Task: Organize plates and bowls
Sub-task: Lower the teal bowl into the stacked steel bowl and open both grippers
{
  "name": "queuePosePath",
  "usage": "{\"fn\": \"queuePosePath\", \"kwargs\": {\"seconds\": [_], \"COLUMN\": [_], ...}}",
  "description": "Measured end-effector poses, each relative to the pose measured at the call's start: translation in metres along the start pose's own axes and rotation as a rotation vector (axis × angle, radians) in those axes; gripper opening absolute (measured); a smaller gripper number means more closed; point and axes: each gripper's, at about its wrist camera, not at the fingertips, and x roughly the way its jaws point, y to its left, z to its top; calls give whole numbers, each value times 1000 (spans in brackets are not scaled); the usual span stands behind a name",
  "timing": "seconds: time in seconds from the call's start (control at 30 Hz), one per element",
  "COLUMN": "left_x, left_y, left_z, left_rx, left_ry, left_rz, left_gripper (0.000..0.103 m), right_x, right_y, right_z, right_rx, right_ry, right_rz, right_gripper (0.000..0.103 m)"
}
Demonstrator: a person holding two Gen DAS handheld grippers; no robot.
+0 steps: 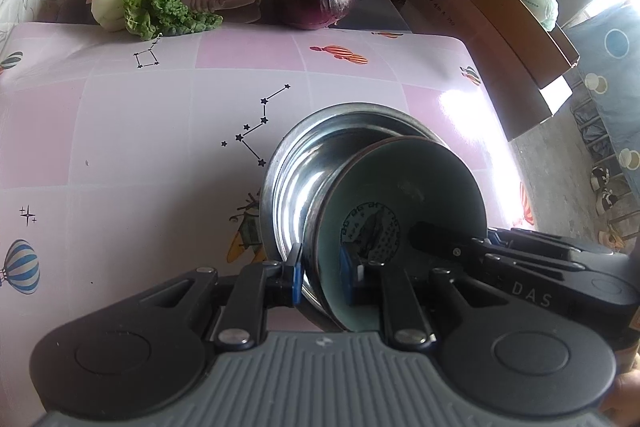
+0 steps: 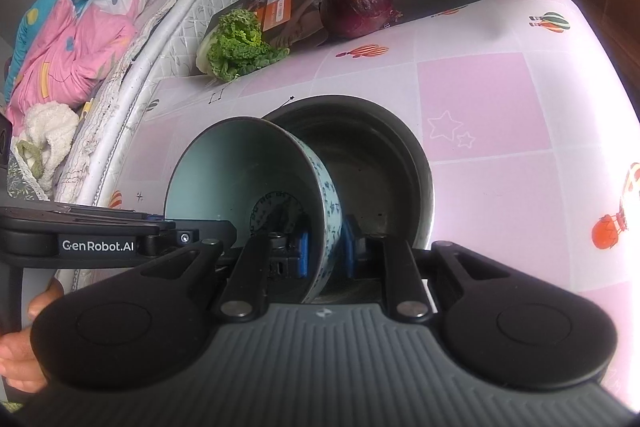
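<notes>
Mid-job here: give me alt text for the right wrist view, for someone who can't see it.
The right gripper is shut on the wall of a blue-patterned ceramic bowl, tilted inside a steel bowl over a pink tablecloth. Behind lie leafy greens and a red onion.

Ceramic bowl near rim hidden behind gripper body. Steel bowl right half hidden behind ceramic bowl. Print on bowl floor too blurred to read. Right table edge blown out by glare.
</notes>
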Motion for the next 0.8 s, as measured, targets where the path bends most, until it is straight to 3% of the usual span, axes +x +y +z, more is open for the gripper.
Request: {"fn": "queuePosePath", "kwargs": {"seconds": [0.37,0.43,0.63,0.8], "left_x": [-5,-13,-35,-54], "left_y": [-2,-3,-10,-14], "left_z": [1,1,-2,-10], "left_rx": [-5,-2,20,35], "left_ry": [-43,-65,-137,-179], "left_rz": [-13,-24,-17,-18], "left_gripper": [25,34,52,59], "right_x": [6,5,-7,-22], "right_y": [-6,-4,0,2], "right_z": [1,2,3,2], "right_rx": [-9,-18,-40,-30], "right_ry": [-8,-17,-72,-126], "right_rz": [-47,-60,-75,-60], "right_gripper": [20,21,42,44]}}
